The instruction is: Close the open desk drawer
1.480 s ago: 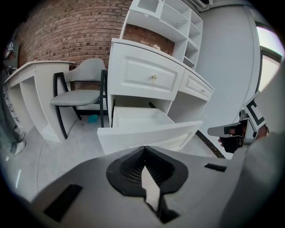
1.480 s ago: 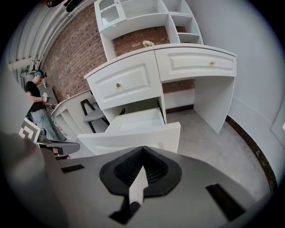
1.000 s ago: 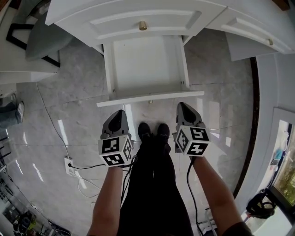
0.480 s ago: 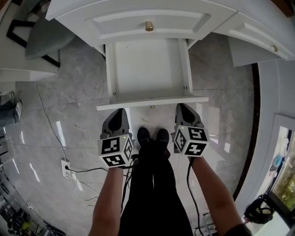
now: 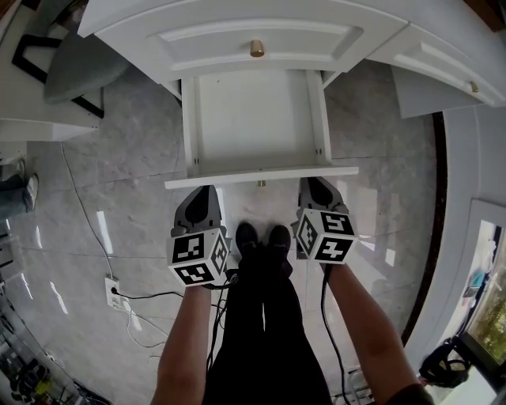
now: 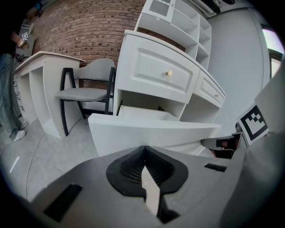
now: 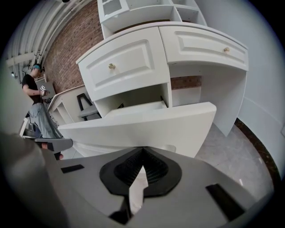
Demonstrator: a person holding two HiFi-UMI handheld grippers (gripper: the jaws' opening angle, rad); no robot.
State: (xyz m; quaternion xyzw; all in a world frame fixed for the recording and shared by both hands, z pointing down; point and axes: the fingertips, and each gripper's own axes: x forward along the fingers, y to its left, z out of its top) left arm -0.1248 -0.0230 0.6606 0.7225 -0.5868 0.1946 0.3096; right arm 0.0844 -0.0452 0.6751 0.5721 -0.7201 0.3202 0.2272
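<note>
Head view: open drawer lengthwise toward left hand-held gripper, right hand-held gripper, both pressed together.

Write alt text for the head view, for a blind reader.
An empty white drawer stands pulled out of a white desk, seen from above. The left gripper and right gripper, both shut, are held near its front, with the person's black shoes between them.

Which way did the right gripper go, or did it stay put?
Yes, it moved. The right gripper crept forward, toward the drawer front, which kept its place against the desk knob. The gap between them has shrunk.
</note>
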